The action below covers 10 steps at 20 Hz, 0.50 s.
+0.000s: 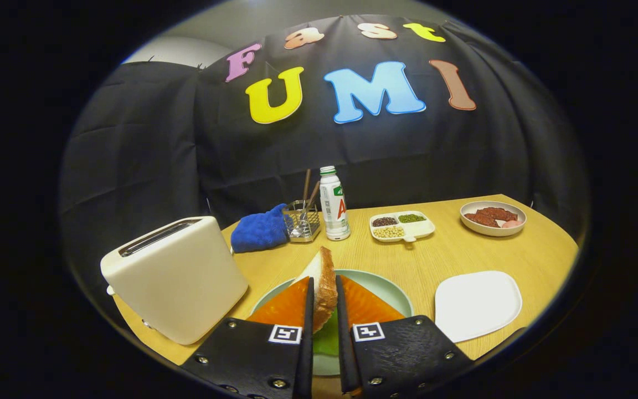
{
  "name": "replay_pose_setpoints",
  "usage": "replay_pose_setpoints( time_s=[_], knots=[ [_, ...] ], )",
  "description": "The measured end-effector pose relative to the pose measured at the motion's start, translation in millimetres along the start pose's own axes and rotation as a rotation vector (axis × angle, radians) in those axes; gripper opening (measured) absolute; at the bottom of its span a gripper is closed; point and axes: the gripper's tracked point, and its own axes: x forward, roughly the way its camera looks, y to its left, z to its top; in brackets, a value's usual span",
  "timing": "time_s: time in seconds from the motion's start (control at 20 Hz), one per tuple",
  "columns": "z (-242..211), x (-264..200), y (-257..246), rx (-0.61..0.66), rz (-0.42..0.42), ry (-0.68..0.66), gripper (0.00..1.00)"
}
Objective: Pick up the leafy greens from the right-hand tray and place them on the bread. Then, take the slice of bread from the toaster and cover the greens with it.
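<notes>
My gripper [324, 288] is shut on a slice of bread [323, 277], held upright on edge between both fingers. It hangs over a pale green plate [391, 291]. On the plate lies an orange-brown slice [371, 307] with leafy greens [327, 339] on it, seen just under the held bread. The cream toaster [175, 274] stands to the left of the plate, and I cannot tell from here what is in its slots. The white tray [477, 303] to the right of the plate is bare.
Beyond the plate stand a bottle [334, 204], a wire utensil holder [303, 221] and a blue cloth mitt [260, 230]. A divided dish of beans [402, 226] and a bowl of meat [492, 217] sit further right on the wooden table [518, 249].
</notes>
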Motion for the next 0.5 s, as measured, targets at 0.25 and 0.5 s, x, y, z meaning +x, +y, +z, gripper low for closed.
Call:
replay_pose_setpoints(
  time_s=[0.25,0.5],
  knots=[
    [-9.9,10.9,-25.1,-0.077,-0.094,0.019,0.26],
    [-11.4,10.8,-34.8,-0.109,-0.122,0.028,0.34]
  ],
)
